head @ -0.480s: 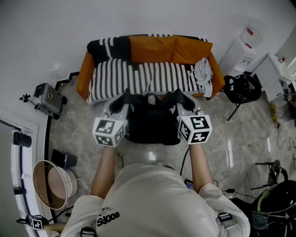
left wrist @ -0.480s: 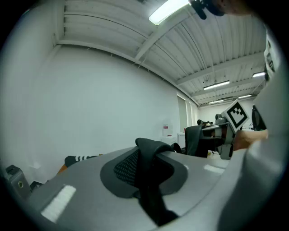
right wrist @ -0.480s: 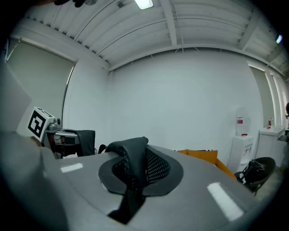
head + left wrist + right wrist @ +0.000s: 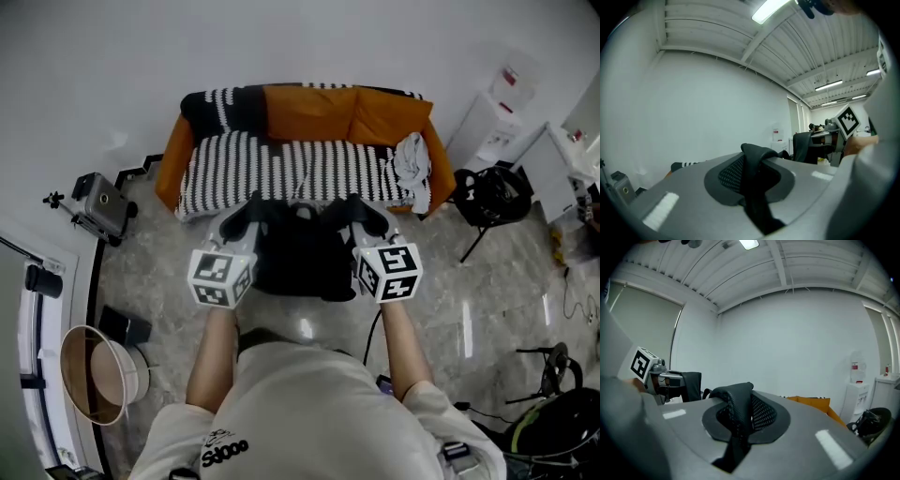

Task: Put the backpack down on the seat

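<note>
Two grippers up and both have their hands full! Biggest thing first: the orange sofa [image 4: 169, 150] sits against the white wall, its seat draped in a black-and-white striped throw [image 4: 281, 169], with two orange cushions [image 4: 314, 108] propped along the back. Just in front of it, look at that, the black backpack [image 4: 300, 253] hangs in the air between the two grippers, most of its body over the pale marble floor [image 4: 150, 253] and its top edge right at the front lip of the seat, so it is not yet set down on the sofa. Now the left gripper [image 4: 251, 208], held about level: its jaws are pinched narrow on a padded mesh shoulder strap [image 4: 752, 157], the fabric bunched and folded between them. Over on the other side the right gripper [image 4: 359, 206] matches it, tipped slightly downward, jaws squeezed tight on the other strap [image 4: 740, 401], which loops up and over between them. Smallest of all, a crumpled white cloth [image 4: 411, 155] lies on the sofa's right end, well apart from the backpack
</note>
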Available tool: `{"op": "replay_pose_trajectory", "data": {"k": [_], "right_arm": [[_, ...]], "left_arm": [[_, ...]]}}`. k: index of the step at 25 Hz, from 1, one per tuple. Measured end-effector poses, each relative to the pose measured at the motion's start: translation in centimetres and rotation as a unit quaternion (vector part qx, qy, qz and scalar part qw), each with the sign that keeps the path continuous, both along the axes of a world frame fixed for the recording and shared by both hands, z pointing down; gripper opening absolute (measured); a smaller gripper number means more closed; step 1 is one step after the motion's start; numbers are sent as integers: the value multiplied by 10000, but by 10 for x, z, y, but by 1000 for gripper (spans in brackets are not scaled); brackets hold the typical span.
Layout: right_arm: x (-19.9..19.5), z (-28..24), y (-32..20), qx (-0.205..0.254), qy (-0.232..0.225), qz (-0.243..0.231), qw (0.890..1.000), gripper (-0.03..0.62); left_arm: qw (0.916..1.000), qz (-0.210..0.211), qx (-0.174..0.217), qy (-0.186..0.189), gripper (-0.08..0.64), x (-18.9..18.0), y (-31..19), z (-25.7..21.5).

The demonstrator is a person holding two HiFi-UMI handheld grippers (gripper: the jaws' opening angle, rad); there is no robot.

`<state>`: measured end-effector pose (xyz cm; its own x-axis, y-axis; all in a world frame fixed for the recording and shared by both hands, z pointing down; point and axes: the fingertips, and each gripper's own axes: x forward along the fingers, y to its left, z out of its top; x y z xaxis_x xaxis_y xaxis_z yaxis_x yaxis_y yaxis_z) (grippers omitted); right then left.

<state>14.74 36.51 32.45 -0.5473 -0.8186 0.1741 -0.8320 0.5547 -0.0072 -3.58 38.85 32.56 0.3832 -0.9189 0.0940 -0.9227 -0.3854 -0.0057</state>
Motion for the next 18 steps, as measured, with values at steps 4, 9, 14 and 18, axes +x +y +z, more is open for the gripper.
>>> {"op": "replay_pose_trajectory", "data": {"k": [4,9,14,18], "right_arm": [[10,6,-2,-19,85,-139,9999,18],[20,14,-15,-95,199,-56,9997,18],[25,23,-34,-167,227,24,9996,20],[24,26,-58,-104,312,-36,9995,20]], "left_arm": [[9999,-123,-42,-36,43,11,0,4],[9999,-87,-139,-49,43,21,-8,12],[9997,10,-242,-47,43,28,-27,23],[9996,85,-273,1,43,29,-56,28]]}}
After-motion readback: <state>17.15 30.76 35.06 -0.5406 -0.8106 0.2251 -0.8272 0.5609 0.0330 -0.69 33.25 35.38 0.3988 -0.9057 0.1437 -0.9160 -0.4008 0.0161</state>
